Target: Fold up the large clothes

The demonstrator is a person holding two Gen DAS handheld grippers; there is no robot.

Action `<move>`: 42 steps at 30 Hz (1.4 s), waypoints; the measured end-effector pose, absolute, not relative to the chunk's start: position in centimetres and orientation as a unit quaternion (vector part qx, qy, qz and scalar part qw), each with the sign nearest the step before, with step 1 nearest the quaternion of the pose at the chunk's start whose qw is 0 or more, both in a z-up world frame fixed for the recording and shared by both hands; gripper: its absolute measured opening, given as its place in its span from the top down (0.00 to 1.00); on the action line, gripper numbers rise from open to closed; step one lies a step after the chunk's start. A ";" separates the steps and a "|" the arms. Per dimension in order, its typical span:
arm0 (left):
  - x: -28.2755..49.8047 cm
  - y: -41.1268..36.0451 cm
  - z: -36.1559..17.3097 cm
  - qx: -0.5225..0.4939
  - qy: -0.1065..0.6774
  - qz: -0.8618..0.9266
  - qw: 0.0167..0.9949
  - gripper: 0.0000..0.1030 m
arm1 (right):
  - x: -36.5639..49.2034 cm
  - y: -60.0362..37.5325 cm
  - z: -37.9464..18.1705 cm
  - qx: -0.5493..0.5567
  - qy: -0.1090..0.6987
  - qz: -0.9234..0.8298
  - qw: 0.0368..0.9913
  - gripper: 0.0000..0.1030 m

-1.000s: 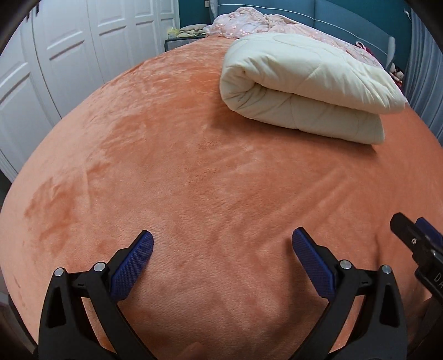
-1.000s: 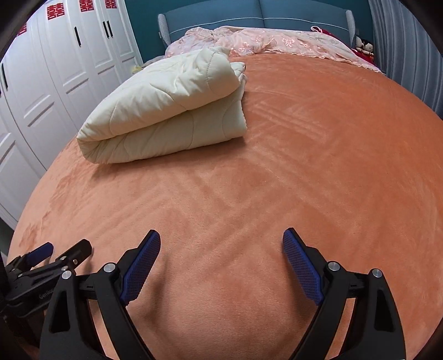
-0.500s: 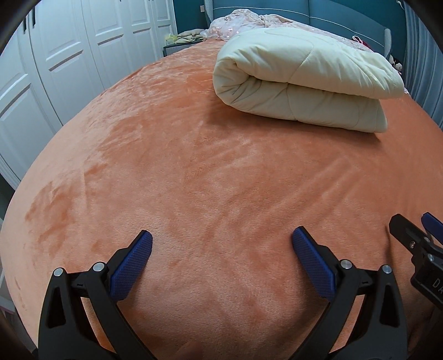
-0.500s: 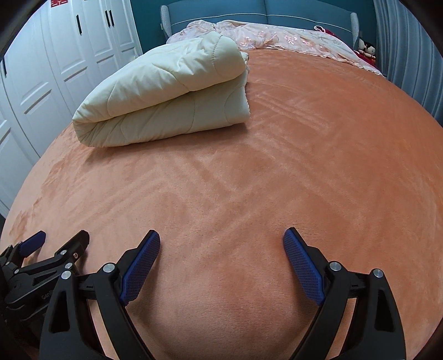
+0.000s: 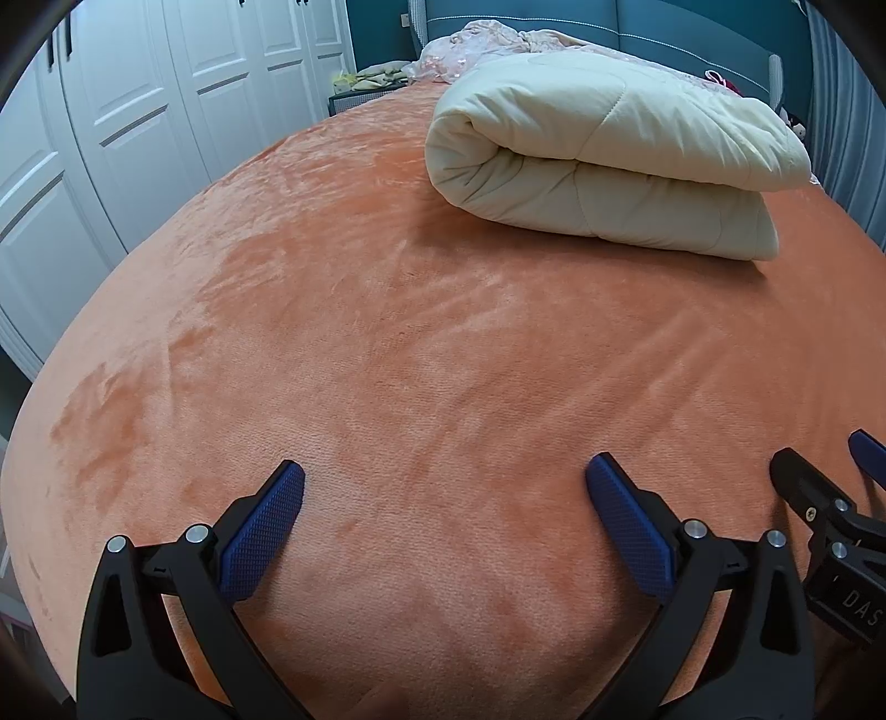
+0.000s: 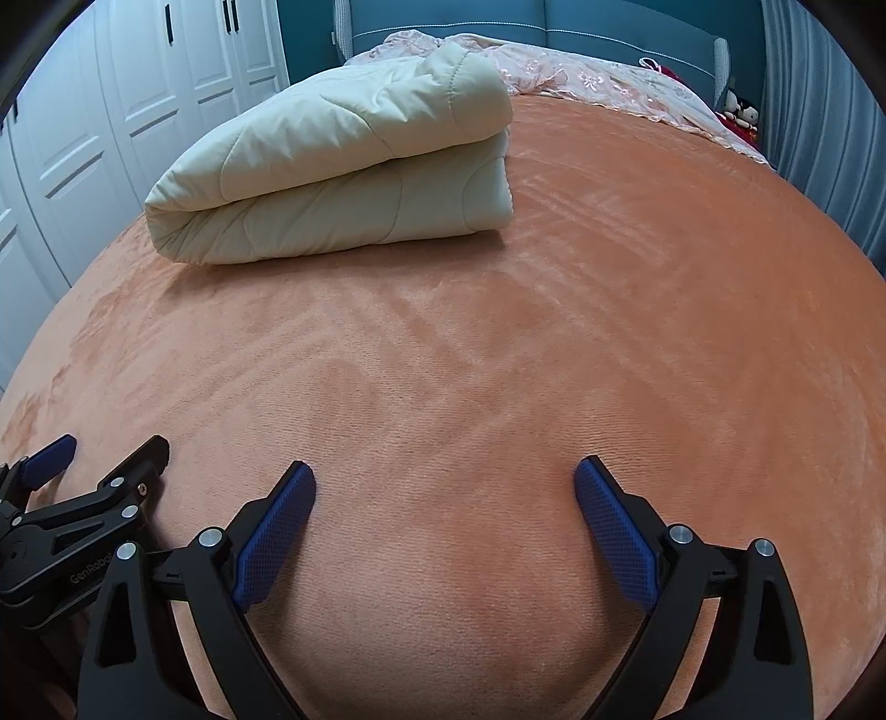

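While both grippers hang splayed and empty, the folded cream duvet (image 5: 603,166) rests toward the bed's head.
Left gripper (image 5: 443,498) and right gripper (image 6: 443,493) hover over the orange bedspread (image 6: 609,332), seemingly finished.

A wide bed covered by a plush orange velvet bedspread (image 5: 387,343) fills the scene. At its far end a crumpled pale pink floral embroidered cover (image 6: 598,83) lies against a padded teal headboard (image 6: 609,22). White panelled wardrobe doors (image 5: 138,111) line the left side. Grey-blue pleated curtains (image 6: 819,111) hang on the right, with small red and white plush toys (image 6: 739,108) just beside them at the far right.
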State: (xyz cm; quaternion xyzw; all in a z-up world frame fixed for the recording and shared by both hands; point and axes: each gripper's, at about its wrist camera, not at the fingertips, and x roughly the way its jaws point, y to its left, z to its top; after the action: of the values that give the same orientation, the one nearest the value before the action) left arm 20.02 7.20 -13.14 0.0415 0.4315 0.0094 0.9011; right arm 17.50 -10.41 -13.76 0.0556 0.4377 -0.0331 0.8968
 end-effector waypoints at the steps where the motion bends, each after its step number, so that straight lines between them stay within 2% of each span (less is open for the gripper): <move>1: 20.0 7.2 -13.1 0.041 0.431 0.009 0.901 0.04 | 17.5 -10.4 -13.8 0.056 0.438 -0.033 0.897 0.09; 3: 20.0 7.2 -13.1 0.041 0.432 0.009 0.901 0.04 | 17.6 -10.2 -13.8 0.057 0.438 -0.029 0.897 0.05; 42: 20.2 7.0 -13.5 0.045 0.430 0.013 0.902 0.04 | 17.4 -9.8 -14.0 0.053 0.436 -0.028 0.898 0.05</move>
State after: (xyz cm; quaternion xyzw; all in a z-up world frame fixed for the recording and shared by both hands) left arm 20.21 6.96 -13.45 0.0453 0.4297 0.0132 0.9017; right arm 17.43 -9.82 -13.98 0.0534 0.4355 -0.0282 0.8982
